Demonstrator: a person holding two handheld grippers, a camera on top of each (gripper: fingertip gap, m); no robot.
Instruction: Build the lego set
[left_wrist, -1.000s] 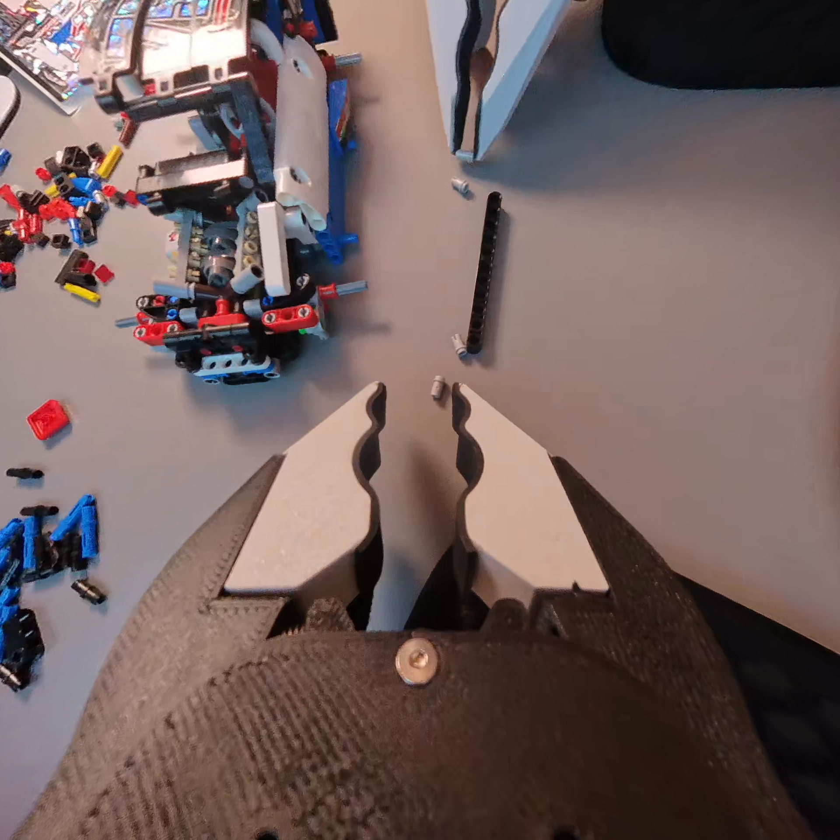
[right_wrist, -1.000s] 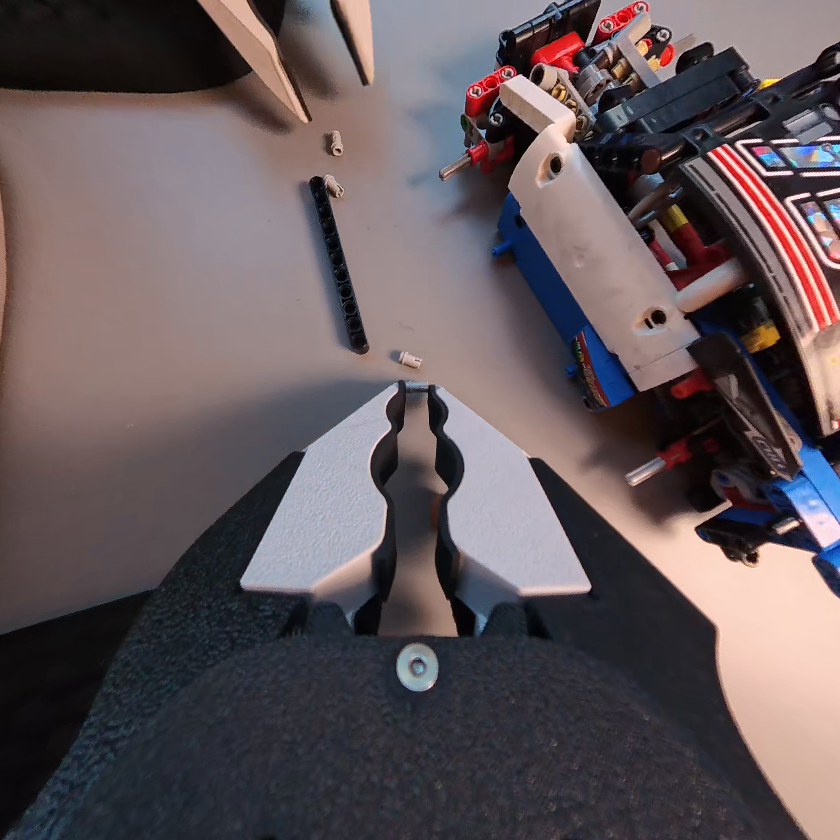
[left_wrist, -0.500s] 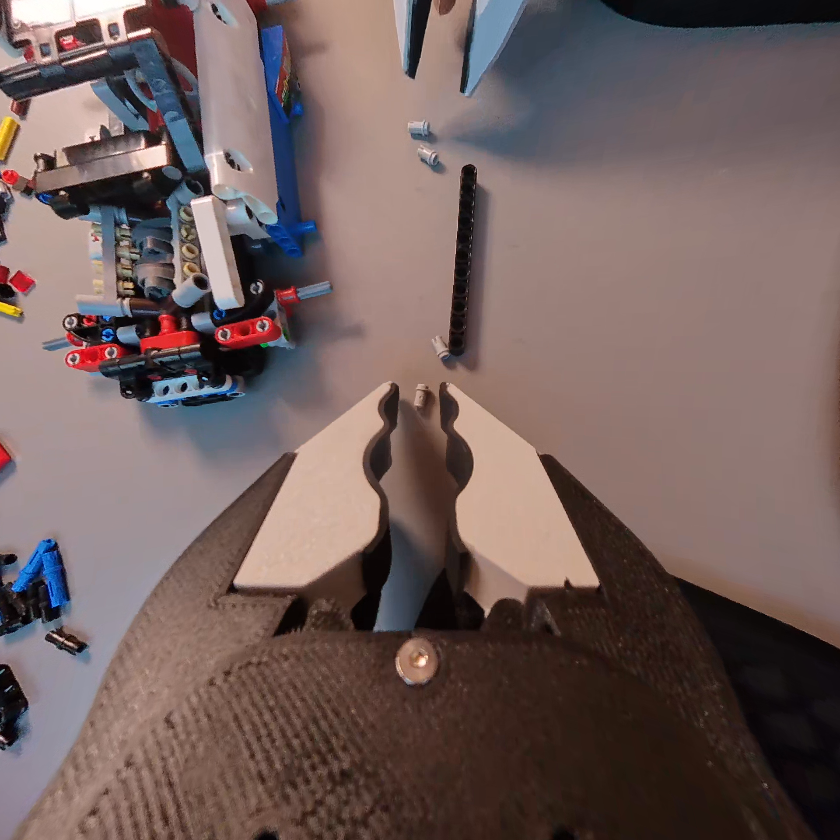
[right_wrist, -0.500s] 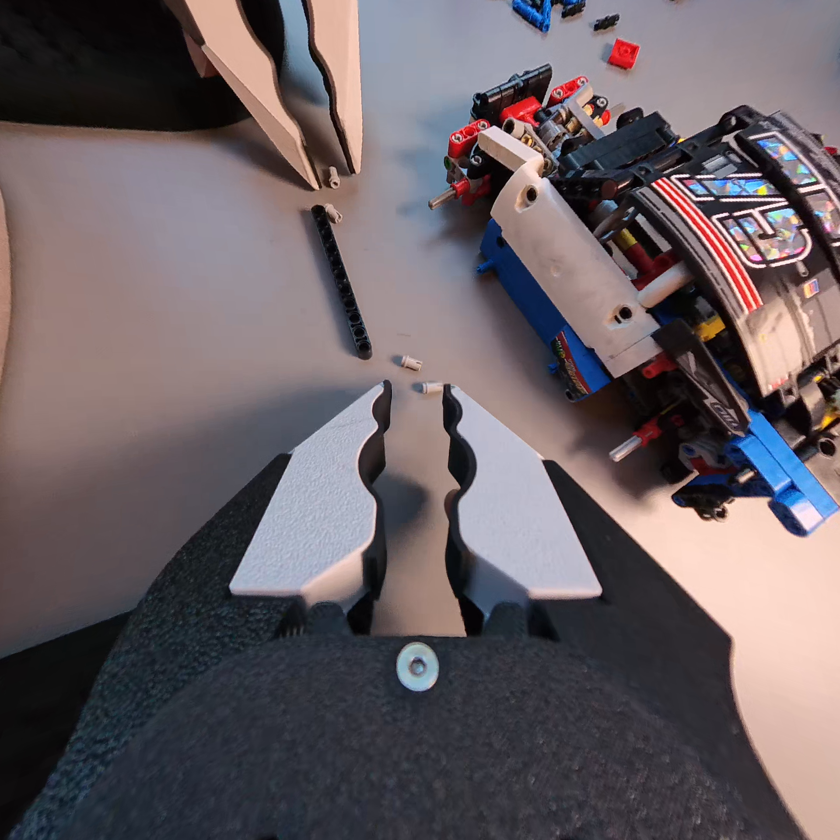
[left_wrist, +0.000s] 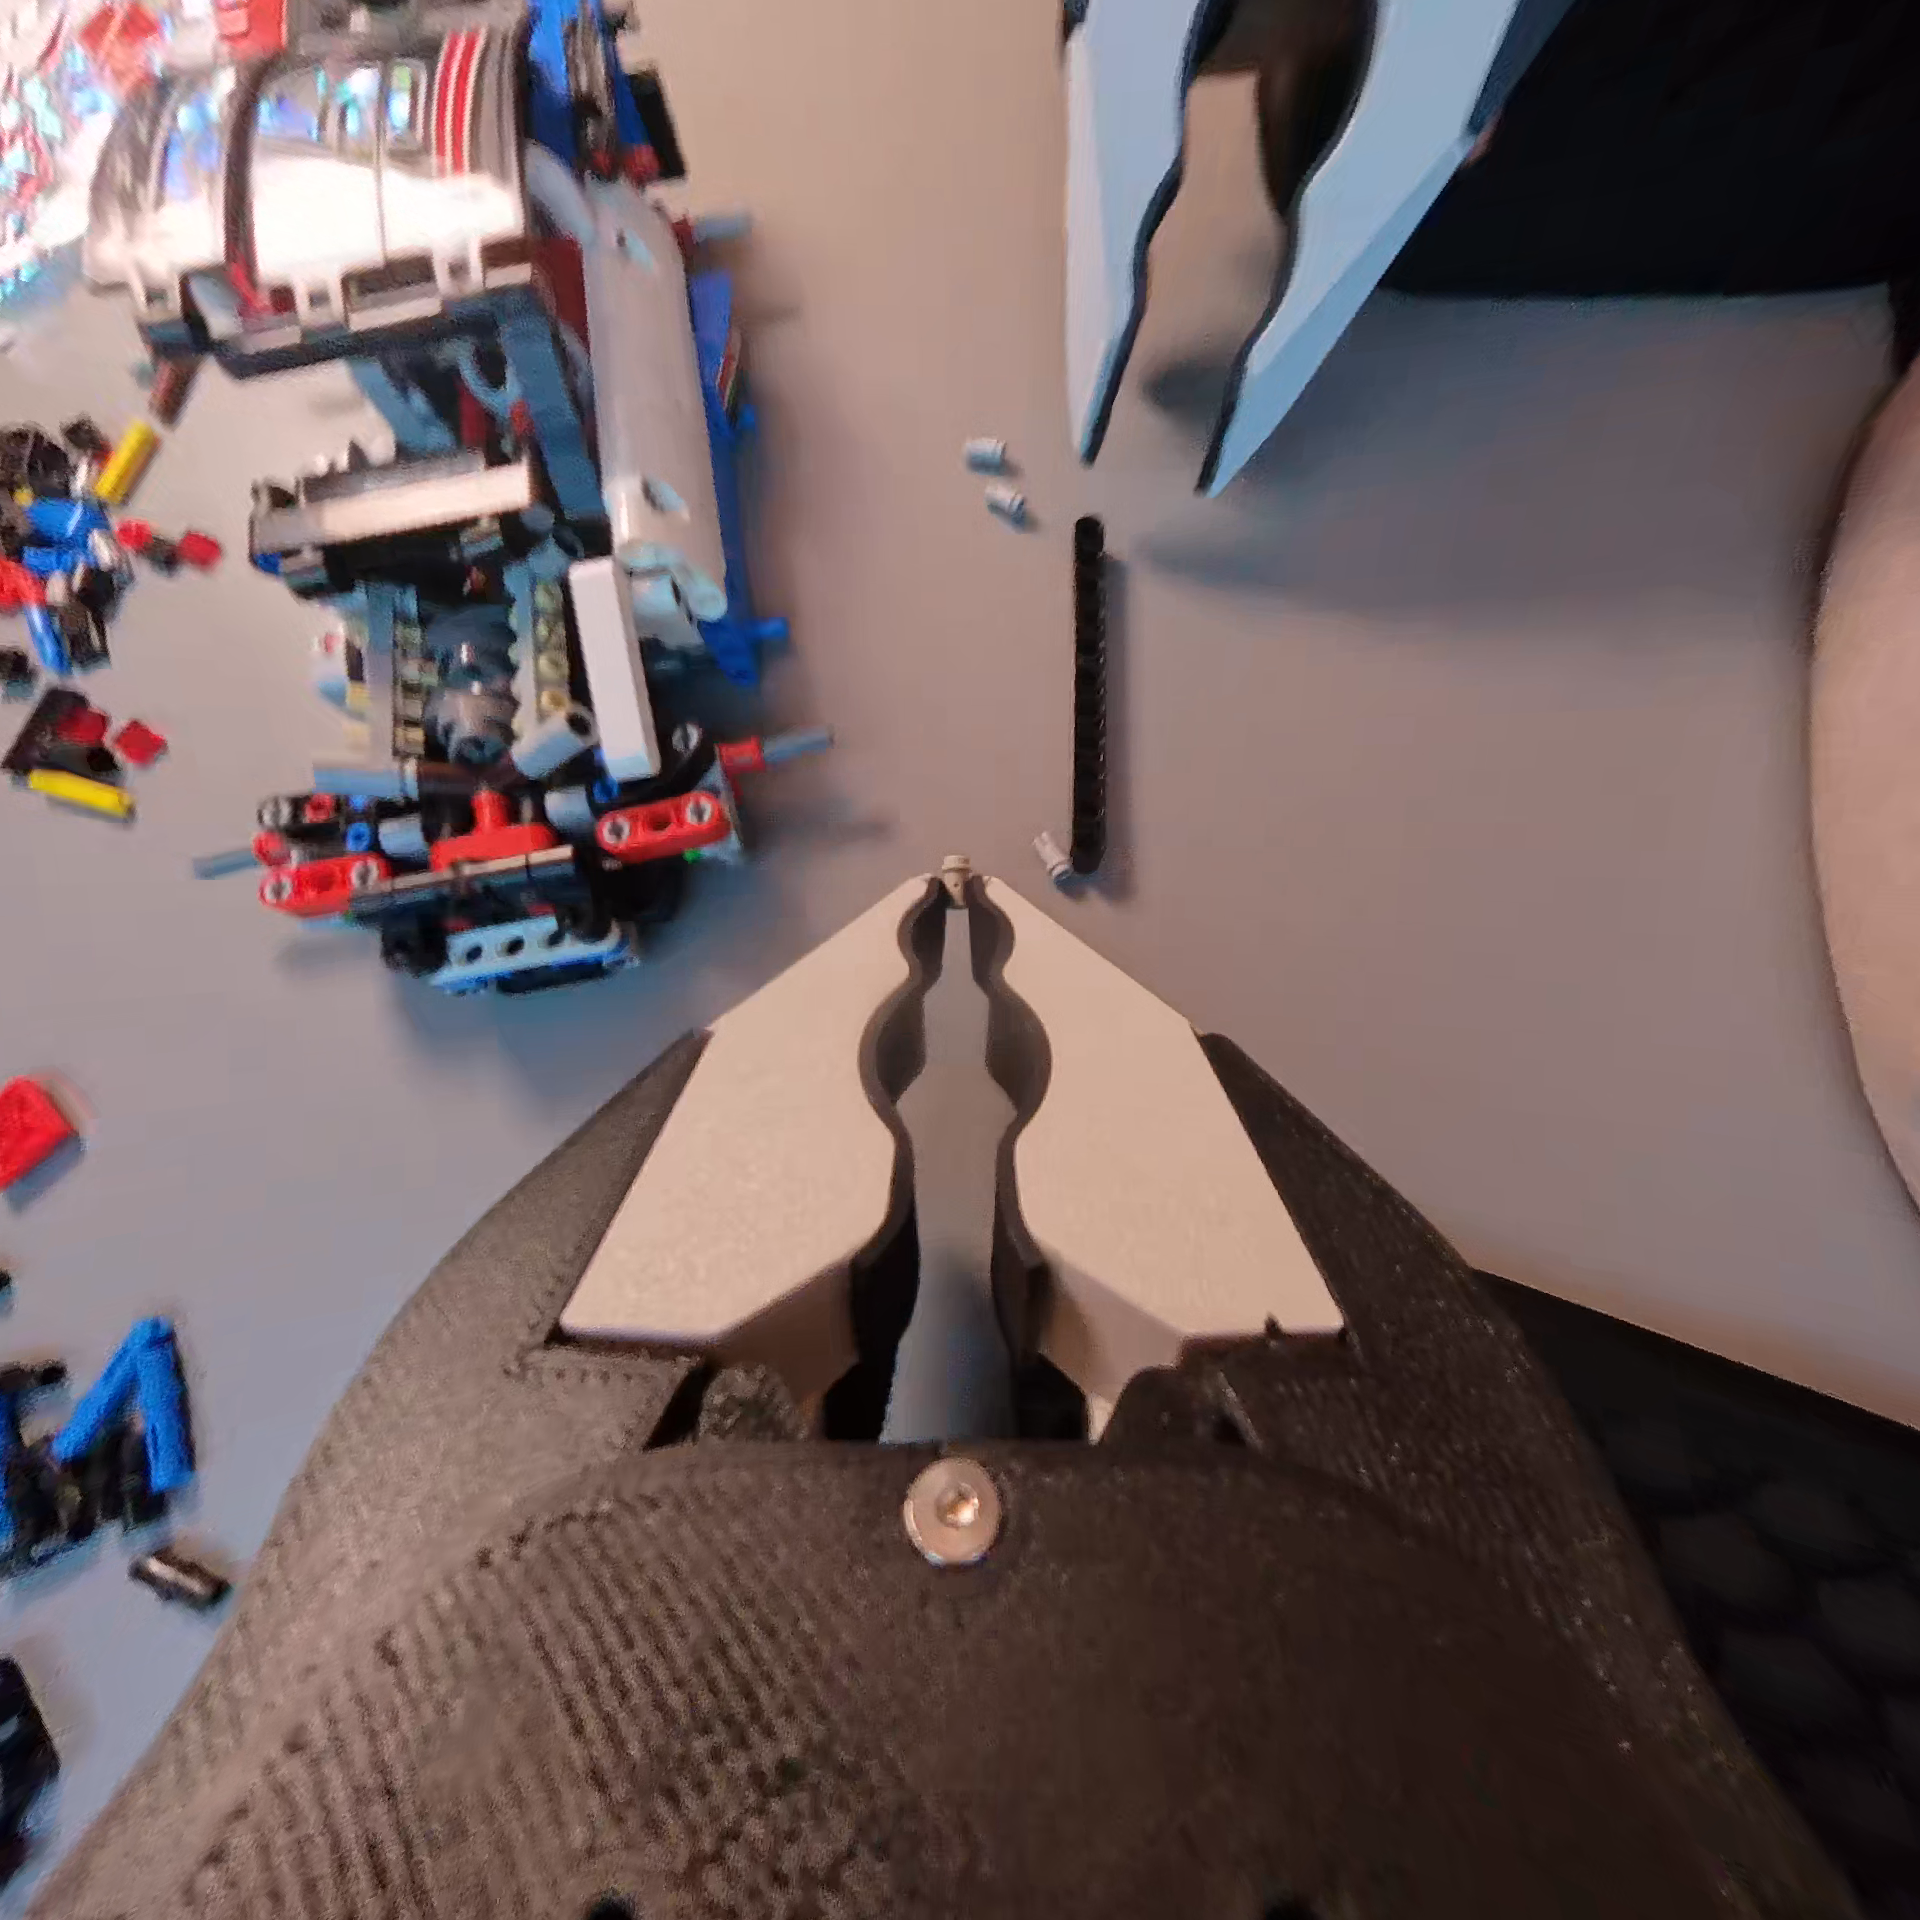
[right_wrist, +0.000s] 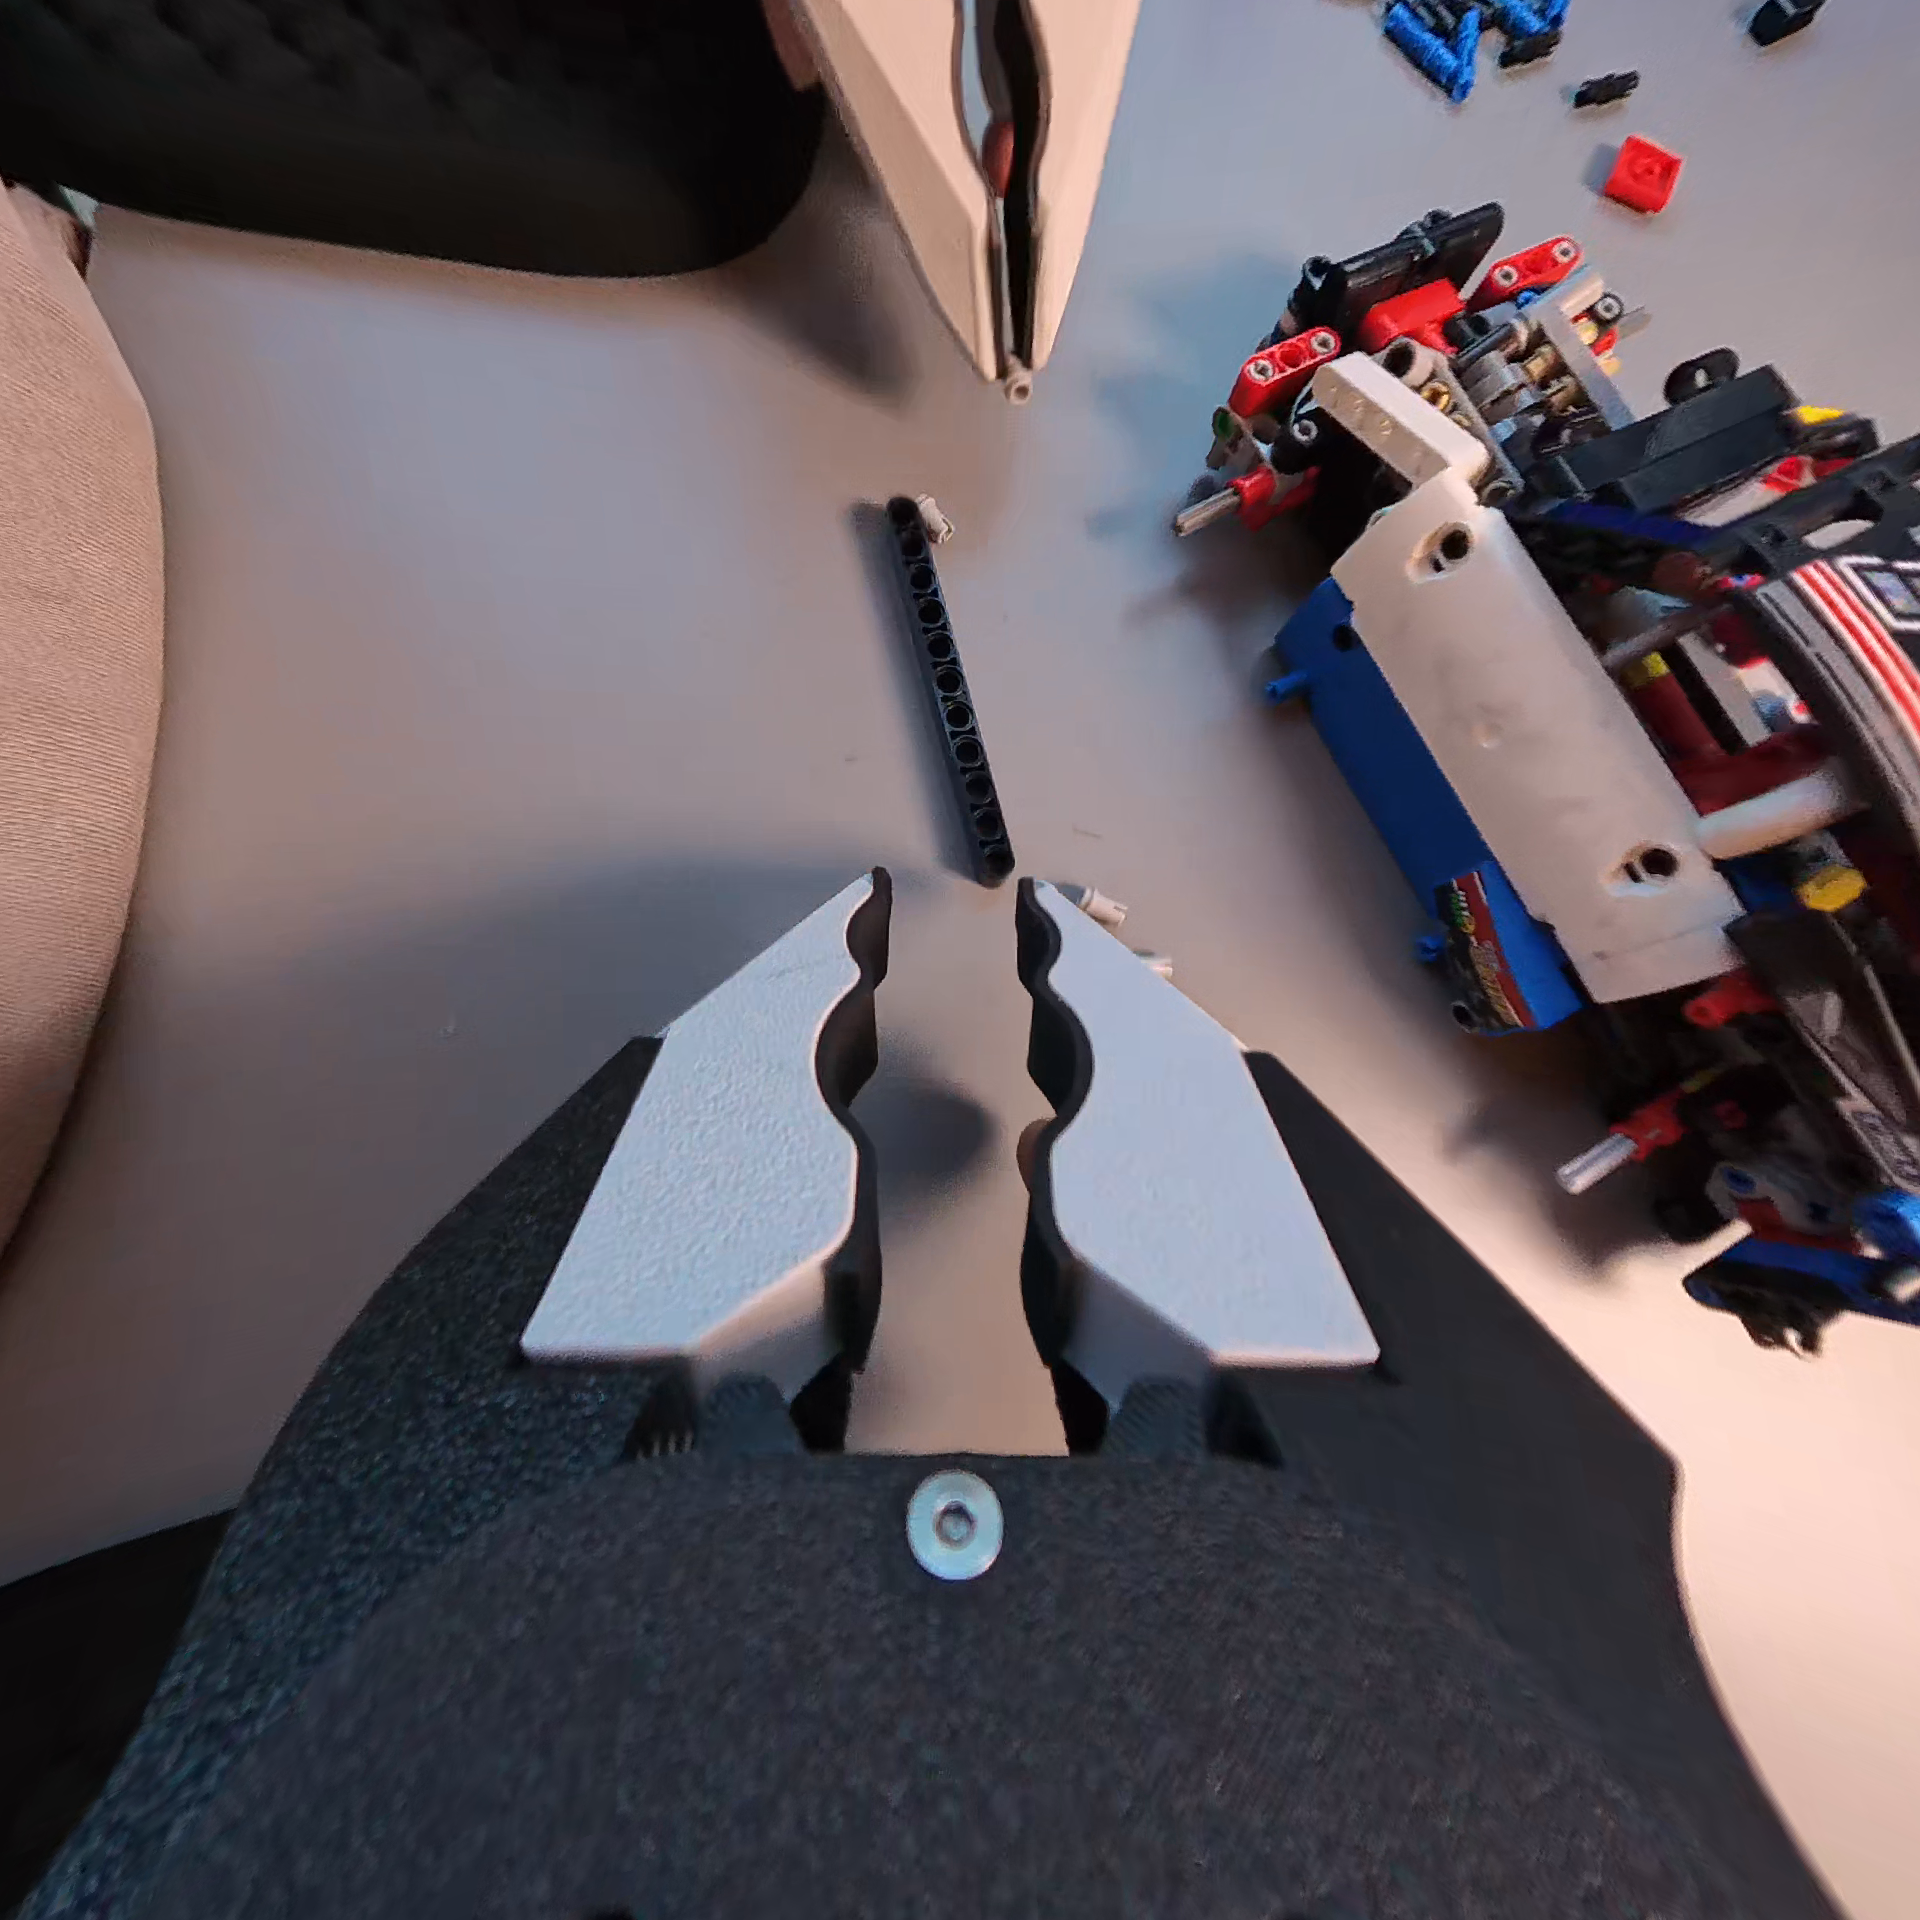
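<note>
The left gripper (left_wrist: 954, 896) pinches a small grey pin (left_wrist: 954, 871) at its tips. The right gripper (right_wrist: 953, 902) is open and empty, just before the long black beam (right_wrist: 948, 691) with round holes. Farther, the half-built car (right_wrist: 1558, 727) of glossy hard plastic lies on the matte grey table (right_wrist: 520, 623); many loose pieces (left_wrist: 73, 582) remain, so much work is left.

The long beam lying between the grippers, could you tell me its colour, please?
Black, clearest in the right wrist view.

Bare grey table (right_wrist: 540, 644) lies open toward 10 o'clock; the lego car (right_wrist: 1538, 727) (bulky) blocks 2 o'clock.
</note>
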